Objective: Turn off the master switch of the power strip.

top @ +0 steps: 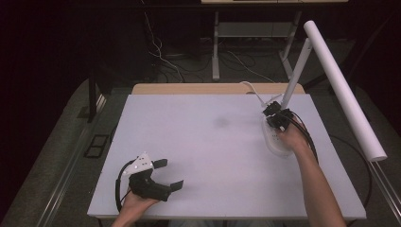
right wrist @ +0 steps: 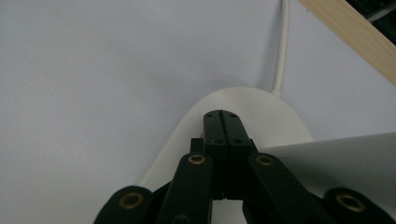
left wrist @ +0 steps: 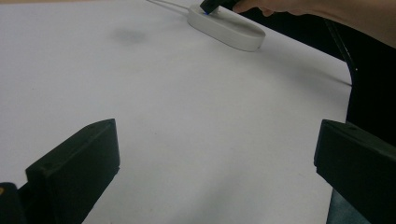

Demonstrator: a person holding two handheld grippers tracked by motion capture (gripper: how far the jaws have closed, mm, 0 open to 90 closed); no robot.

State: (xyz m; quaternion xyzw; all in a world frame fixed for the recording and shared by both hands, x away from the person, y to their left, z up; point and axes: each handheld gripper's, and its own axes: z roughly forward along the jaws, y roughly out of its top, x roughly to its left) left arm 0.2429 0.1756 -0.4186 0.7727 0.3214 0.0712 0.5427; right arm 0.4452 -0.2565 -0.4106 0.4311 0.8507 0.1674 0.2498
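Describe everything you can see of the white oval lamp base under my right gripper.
The white oval lamp base looks like smooth, glossy plastic, low and flat-topped with rounded edges. It lies flat on the right half of the pale grey table top. A white stem rises tilted from its far end, and a white cable leaves that end. The shut right gripper presses its tips on the base's top.
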